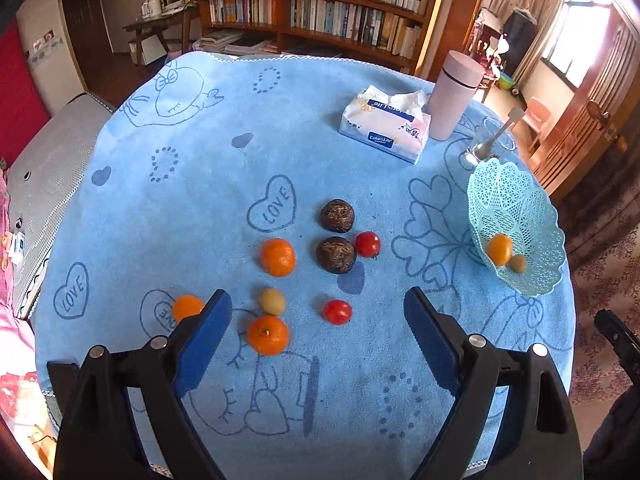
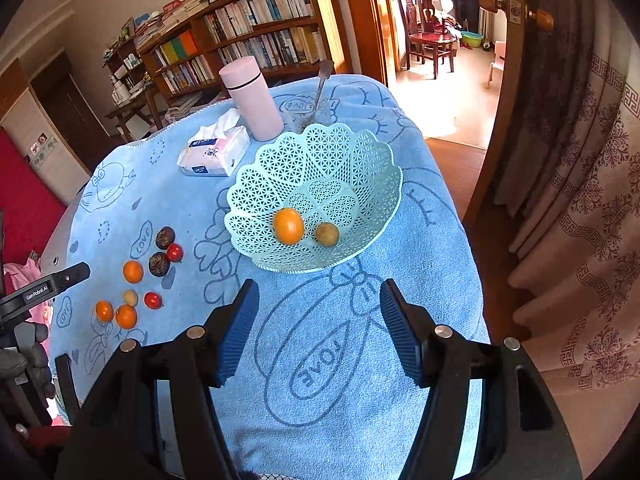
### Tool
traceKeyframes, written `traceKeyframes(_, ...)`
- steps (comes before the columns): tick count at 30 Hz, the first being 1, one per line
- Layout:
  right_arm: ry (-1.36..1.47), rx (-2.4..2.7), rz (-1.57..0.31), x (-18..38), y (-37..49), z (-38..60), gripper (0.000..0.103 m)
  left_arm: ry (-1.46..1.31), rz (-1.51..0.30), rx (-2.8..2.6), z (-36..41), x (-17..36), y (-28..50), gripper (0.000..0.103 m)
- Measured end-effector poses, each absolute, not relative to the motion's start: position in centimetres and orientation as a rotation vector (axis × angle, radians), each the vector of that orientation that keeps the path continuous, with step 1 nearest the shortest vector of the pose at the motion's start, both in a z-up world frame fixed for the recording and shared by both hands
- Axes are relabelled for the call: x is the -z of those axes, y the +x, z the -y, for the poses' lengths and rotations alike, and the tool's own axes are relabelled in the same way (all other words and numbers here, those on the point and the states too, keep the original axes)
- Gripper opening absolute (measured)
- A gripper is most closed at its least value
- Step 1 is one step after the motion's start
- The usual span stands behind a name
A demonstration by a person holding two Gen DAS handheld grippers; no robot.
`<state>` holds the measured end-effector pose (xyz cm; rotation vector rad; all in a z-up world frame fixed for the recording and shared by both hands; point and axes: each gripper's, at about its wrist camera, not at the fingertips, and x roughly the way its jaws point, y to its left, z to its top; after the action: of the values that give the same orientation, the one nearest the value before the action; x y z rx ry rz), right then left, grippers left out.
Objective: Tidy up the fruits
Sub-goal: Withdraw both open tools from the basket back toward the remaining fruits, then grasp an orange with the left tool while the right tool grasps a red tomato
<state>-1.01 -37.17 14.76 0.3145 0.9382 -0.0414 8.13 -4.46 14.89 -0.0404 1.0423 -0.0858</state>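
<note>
A light green lattice basket [image 2: 360, 156] stands on the blue cloth and holds an orange fruit [image 2: 288, 226] and a small tan fruit [image 2: 327, 234]. The basket also shows in the left wrist view [image 1: 532, 216] at the right. Loose fruits lie mid-table: mandarins [image 1: 277, 257] [image 1: 267, 335], a small orange fruit [image 1: 186, 307], a tan fruit [image 1: 272, 301], two red tomatoes [image 1: 368, 243] [image 1: 337, 311] and two dark brown fruits [image 1: 337, 215] [image 1: 335, 254]. My left gripper [image 1: 318, 304] is open and empty above the near fruits. My right gripper [image 2: 318, 294] is open and empty just short of the basket.
A tissue pack [image 1: 384, 124], a pink tumbler [image 1: 454, 96] and a glass with a spoon [image 1: 486, 144] stand at the far right of the table. The table edge drops off to the right of the basket. A bookshelf [image 1: 320, 4] stands behind.
</note>
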Motion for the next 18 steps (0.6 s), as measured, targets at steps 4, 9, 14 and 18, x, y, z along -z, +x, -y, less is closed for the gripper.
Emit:
traceKeyframes(4,0.294,0.006,-0.987,-13.9,-0.1,35.1,0.064,-0.074,-1.079,0.036,1.4,-13.3,7.6,0.087)
traceKeyframes(9,0.251,-0.055,-1.039,-12.9,0.9,32.4,0.064,-0.100,-1.151,0.007,-0.8,-10.4,7.1,0.087)
traceKeyframes(14,0.220,-0.080,-1.086,-12.0,1.2,30.8,0.064,-0.098,-1.207,0.029,-0.6,-7.6,7.7,0.077)
traceKeyframes(18,0.212,-0.067,-1.110,-11.6,1.1,30.8,0.064,-0.108,-1.234,0.042,-0.5,-5.6,8.8,0.063)
